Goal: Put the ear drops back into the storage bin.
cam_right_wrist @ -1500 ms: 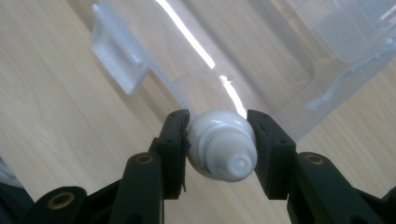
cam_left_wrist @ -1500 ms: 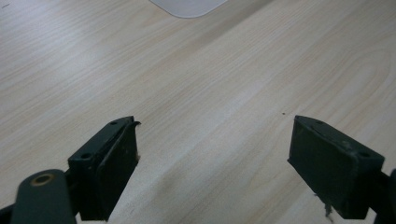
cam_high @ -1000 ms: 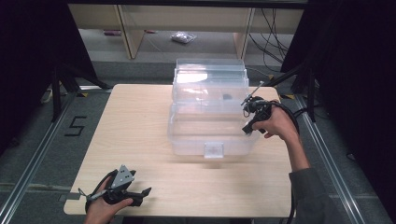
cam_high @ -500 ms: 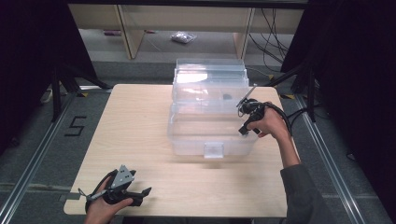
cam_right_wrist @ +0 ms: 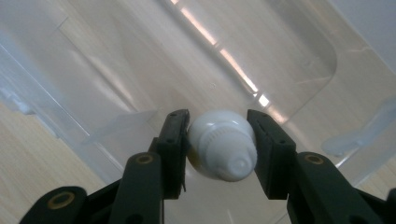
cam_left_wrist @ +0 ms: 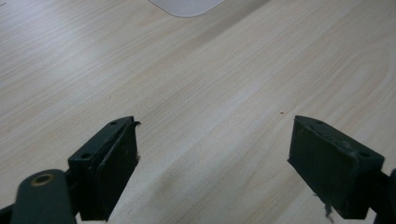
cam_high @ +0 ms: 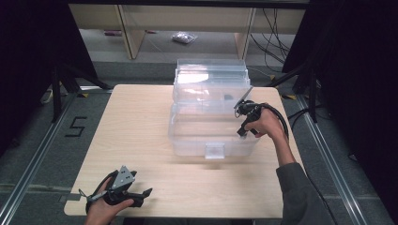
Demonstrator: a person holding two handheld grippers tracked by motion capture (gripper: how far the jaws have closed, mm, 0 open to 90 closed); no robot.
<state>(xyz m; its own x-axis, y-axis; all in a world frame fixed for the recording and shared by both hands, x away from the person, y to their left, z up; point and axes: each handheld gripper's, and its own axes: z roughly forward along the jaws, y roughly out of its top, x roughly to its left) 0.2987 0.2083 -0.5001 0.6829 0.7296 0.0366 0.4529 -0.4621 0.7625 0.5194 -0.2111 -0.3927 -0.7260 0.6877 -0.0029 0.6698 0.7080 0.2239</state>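
Here, right tongs [cam_right_wrist: 218,140] pinch a white capped item, perhaps a small bottle [cam_right_wrist: 222,144], above the clear bin [cam_high: 187,140] at centre frame; next, lowering and release. Left tongs [cam_left_wrist: 212,163] rest spread on the counter [cam_high: 141,122], lower left.

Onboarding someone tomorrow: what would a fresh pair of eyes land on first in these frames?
Probably the clear plastic bin, open at mid-table with its lid standing up behind it. Next, the right gripper held over the bin, its jaws clamped on a small white bottle, cap end toward the camera. The left gripper lies open at the near left corner of the wooden table, nothing between its jaws.
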